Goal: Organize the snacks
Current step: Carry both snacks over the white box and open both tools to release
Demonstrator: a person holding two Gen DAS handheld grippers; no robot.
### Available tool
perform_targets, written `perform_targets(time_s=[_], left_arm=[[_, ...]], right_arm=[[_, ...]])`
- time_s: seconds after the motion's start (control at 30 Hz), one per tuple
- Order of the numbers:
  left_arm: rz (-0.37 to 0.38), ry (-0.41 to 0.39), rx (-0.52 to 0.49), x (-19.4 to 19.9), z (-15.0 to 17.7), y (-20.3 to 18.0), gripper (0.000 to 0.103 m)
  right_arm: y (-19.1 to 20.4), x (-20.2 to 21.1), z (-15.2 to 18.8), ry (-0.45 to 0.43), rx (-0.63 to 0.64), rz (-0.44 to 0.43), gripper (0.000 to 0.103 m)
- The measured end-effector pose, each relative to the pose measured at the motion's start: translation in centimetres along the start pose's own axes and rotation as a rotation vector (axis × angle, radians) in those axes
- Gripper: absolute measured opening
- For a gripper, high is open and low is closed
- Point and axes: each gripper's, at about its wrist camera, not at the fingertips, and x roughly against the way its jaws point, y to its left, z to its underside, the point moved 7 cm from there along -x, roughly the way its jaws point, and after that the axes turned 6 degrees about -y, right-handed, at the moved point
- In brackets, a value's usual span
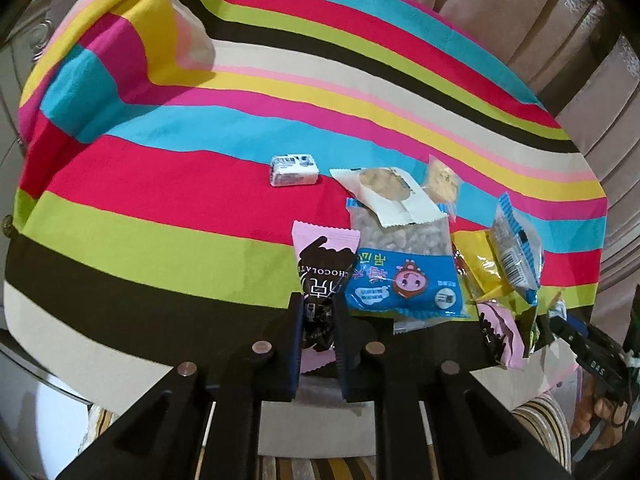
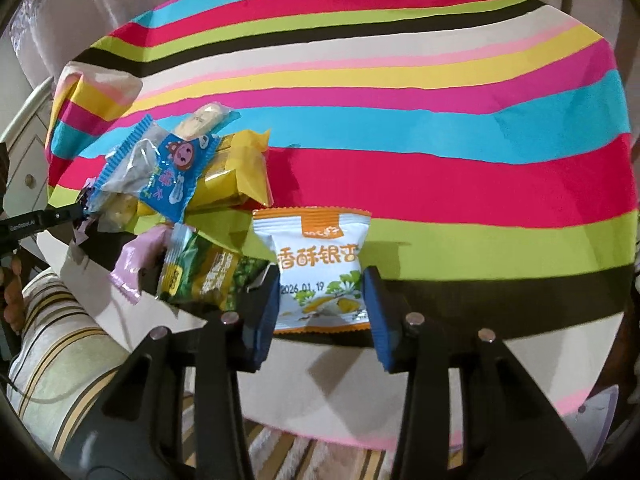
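Observation:
In the left wrist view my left gripper (image 1: 318, 308) is shut on the lower end of a pink chocolate packet (image 1: 324, 256), which stands up between its pads. In the right wrist view my right gripper (image 2: 322, 300) has its blue pads against both sides of a white-and-orange snack packet (image 2: 320, 264) and holds it near the table's front edge. A heap of snacks lies between the two grippers: a blue cartoon packet (image 1: 400, 280), a white packet (image 1: 392, 196), a yellow packet (image 2: 236, 172), a green packet (image 2: 208, 276) and another pink one (image 2: 136, 260).
A small white wrapped candy (image 1: 294, 170) lies alone on the red stripe, left of the heap. The round table wears a bright striped cloth (image 2: 440, 120), bunched up at its far left (image 1: 152, 40). A striped cushion (image 2: 60, 360) sits below the near edge. Curtains hang behind.

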Motion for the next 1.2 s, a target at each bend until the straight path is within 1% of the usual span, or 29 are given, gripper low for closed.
perform_targets(time_s=[0.2, 0.37, 0.57, 0.7, 0.8, 0.97, 1.2], left_arm=[[0.005, -0.049, -0.002, 1.8, 0.4, -0.4, 0.012], [0.019, -0.1, -0.01, 4.2, 0.7, -1.4, 0.01], [0.044, -0.112, -0.03, 5.5, 1.2, -2.5, 0.01], [0.082, -0.114, -0.053, 6.7, 1.9, -3.9, 0.01], [0.108, -0.109, -0.08, 7.3, 2.5, -5.4, 0.01], [0.178, -0.094, -0.143, 7.9, 3.4, -9.4, 0.01], [0.335, -0.037, -0.29, 8.1, 5.7, -17.8, 0.01]], right_arm=[[-0.9, 1.9, 1.2, -0.018, -0.046, 0.007, 0.045], [-1.7, 3.5, 1.8, -0.041, -0.069, 0.012, 0.045], [-2.8, 5.0, 2.5, -0.062, -0.096, 0.024, 0.045], [-3.6, 6.2, 3.2, -0.072, -0.114, 0.036, 0.045], [-4.4, 7.0, 3.8, -0.078, -0.131, 0.046, 0.044], [-5.8, 8.3, 5.0, -0.085, -0.158, 0.07, 0.044], [-8.7, 10.7, 7.1, -0.094, -0.206, 0.127, 0.044]])
